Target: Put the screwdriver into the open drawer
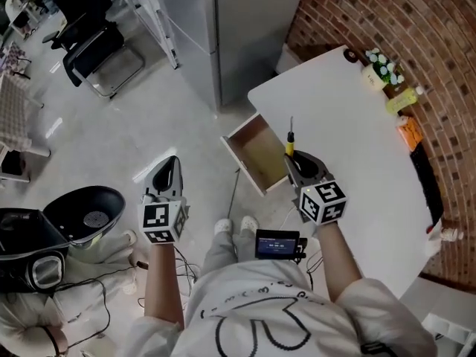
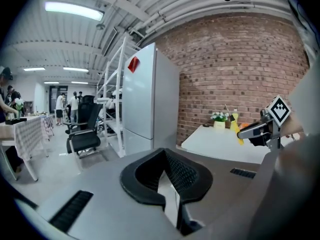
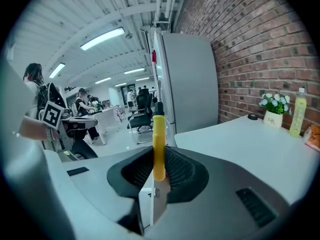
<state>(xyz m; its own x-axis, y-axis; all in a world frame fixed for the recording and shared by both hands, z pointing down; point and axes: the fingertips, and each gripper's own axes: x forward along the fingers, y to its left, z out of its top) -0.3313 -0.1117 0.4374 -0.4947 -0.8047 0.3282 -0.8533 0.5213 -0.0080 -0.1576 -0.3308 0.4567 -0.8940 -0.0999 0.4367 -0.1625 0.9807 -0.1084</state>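
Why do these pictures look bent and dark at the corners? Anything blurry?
Left and right gripper views: a wide-angle lens bows the brick wall and blackens the corners; right gripper view: the near screwdriver looks soft; head view: evenly lit, sharp.

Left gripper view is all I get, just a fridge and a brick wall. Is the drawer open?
Observer: Yes. The head view shows the drawer pulled out from under the white table, and it looks empty.
Operator: Who has the screwdriver?
Observer: The right gripper. Its jaws are shut on the yellow handle of the screwdriver.
Operator: Is it in the drawer?
Observer: Not yet. From above, it is held by the drawer's right edge, shaft pointing away from the person.
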